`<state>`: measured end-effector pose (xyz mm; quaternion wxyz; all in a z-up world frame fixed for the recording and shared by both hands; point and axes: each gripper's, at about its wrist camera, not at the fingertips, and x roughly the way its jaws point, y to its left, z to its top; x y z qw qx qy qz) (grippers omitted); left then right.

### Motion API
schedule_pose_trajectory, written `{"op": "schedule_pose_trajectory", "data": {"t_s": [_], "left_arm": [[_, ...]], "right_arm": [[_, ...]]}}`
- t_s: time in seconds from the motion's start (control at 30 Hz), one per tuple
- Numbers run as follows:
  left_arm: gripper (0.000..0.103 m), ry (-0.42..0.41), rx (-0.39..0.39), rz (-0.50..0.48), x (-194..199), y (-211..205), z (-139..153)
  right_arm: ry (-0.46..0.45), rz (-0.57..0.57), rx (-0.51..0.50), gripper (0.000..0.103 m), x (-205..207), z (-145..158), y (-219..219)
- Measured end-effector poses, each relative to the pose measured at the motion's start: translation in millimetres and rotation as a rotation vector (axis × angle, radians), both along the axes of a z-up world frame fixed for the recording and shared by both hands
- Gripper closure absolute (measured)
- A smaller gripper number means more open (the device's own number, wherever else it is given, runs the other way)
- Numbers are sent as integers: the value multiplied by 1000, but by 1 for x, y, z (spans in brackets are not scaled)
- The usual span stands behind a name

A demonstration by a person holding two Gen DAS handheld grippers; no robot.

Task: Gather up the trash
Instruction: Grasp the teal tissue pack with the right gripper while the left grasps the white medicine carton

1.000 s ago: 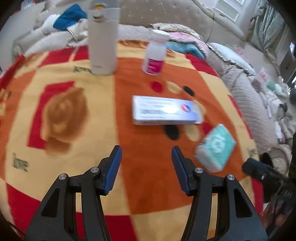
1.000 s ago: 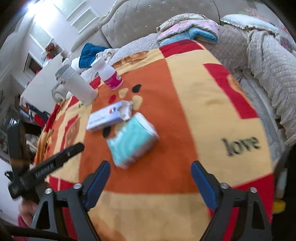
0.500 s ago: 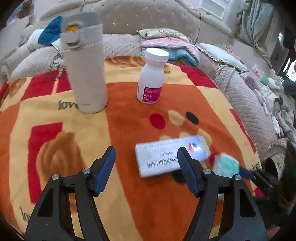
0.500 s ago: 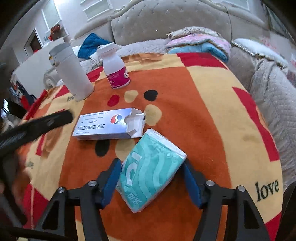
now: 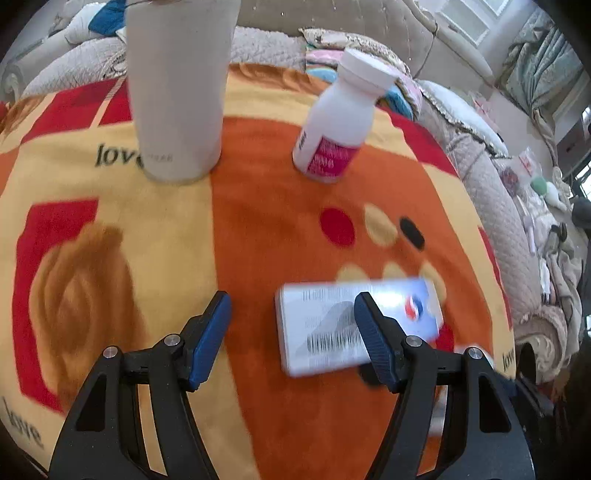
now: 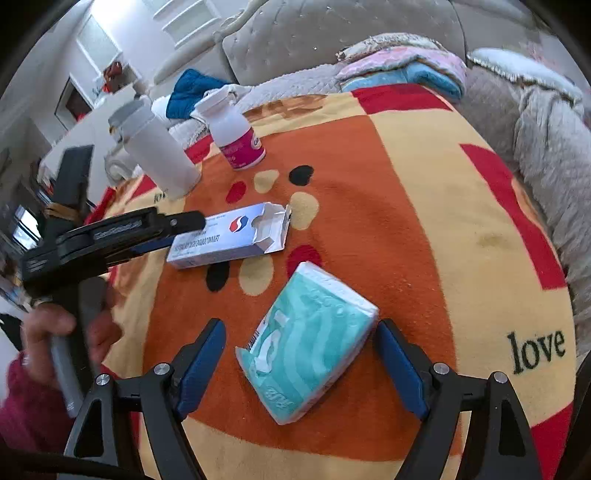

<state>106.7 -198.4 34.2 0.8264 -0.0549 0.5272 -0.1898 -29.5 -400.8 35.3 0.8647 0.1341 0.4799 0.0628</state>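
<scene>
An opened white and blue cardboard box (image 5: 325, 328) lies flat on the orange blanket; it also shows in the right wrist view (image 6: 229, 236). My left gripper (image 5: 293, 332) is open just above the box's left end, its right finger over the box. A teal tissue pack (image 6: 306, 343) lies between the fingers of my open right gripper (image 6: 299, 362), apart from both pads. The left gripper also shows in the right wrist view (image 6: 110, 240), over the box.
A tall white tumbler (image 5: 177, 85) and a white pill bottle with a pink label (image 5: 336, 122) stand at the back of the blanket (image 5: 258, 199). Folded cloths (image 6: 402, 70) and a quilted sofa (image 6: 332, 33) lie behind. The blanket's edge drops off at the right.
My left gripper has moved forward and down over the box. My right gripper has closed in around the tissue pack, which now lies between its fingers.
</scene>
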Motion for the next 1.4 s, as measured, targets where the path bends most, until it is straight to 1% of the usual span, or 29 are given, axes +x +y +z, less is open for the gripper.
{"op": "schedule_pose_trajectory", "data": {"t_s": [0.07, 0.13, 0.2, 0.27, 0.3, 0.33, 0.37, 0.4, 0.43, 0.5, 0.57, 0.6, 0.63, 0.67, 0.7, 0.77, 0.83, 0.9, 1.0, 1.03, 1.07, 1.17, 1.23, 1.27, 1.3, 1.33, 1.37, 1.4], "left_arm": [[35, 14, 9, -13, -13, 3, 0], [35, 7, 33, -24, -19, 4, 4], [35, -17, 26, -15, -18, 7, 10], [35, -42, 8, 4, -11, 8, 18], [35, -54, 2, 20, -4, 6, 23], [35, -62, 5, 27, 3, 4, 23], [35, -80, 21, 38, 9, 1, 24], [35, -105, 64, 61, 16, -4, 23], [35, -113, 97, 83, 21, -6, 21], [35, -103, 162, 137, 29, -7, 12], [35, -66, 198, 160, 30, -5, 1], [35, -32, 209, 143, 26, -5, -6], [35, -49, 223, 127, 21, -6, -5], [35, -68, 261, 87, 10, -8, -5], [35, -56, 280, 52, 1, -10, -7], [35, -51, 263, 17, -15, -8, -5], [35, -21, 186, -23, -34, -4, -2], [35, -5, 90, -50, -47, -2, 2], [34, 8, -13, -49, -54, -1, 9], [33, 5, -23, -48, -53, -4, 13], [29, 0, -31, -52, -54, -10, 14], [28, 7, -32, -80, -57, -24, 15], [28, -1, 2, -91, -57, -40, 12], [28, -7, 22, -85, -53, -49, 11], [28, -11, 66, -68, -51, -56, 6], [28, -8, 83, -61, -51, -59, 2], [28, -3, 79, -58, -50, -62, -1], [28, -24, 77, -49, -49, -62, -1]], "right_arm": [[-12, 14, -54, 20, 2, -2, 8], [-30, 12, -95, 20, 4, -5, 11], [-31, 7, -93, 20, 3, -4, 11], [-37, 14, -95, 28, 0, -1, 10], [-37, 19, -104, 44, -2, -1, 10], [-36, 28, -107, 45, -3, -1, 8], [-33, 31, -103, 46, -3, -1, 7], [-30, 34, -99, 48, -4, -1, 6], [-29, 35, -97, 49, -5, -1, 4], [-24, 40, -97, 51, -6, 0, 1], [-19, 48, -95, 52, -7, 1, -1], [-17, 52, -95, 53, -8, 2, -3], [-16, 55, -97, 53, -10, 3, -7], [-15, 54, -98, 53, -12, 4, -9], [-13, 48, -97, 53, -15, 6, -14], [-8, 39, -88, 54, -20, 8, -23], [3, 38, -92, 54, -26, 10, -31], [13, 37, -90, 54, -32, 10, -37], [37, 40, -71, 54, -39, 6, -42], [41, 37, -61, 54, -41, 4, -43], [41, 28, -51, 52, -41, 4, -44], [49, 8, -53, 39, -42, 1, -40], [47, 1, -50, 27, -44, -1, -35], [40, -1, -61, 25, -46, -1, -30], [33, -2, -80, 24, -47, -1, -27], [23, -1, -104, 24, -48, -1, -23], [14, 1, -118, 24, -49, -1, -21], [-1, -1, -141, 24, -50, -3, -20]]}}
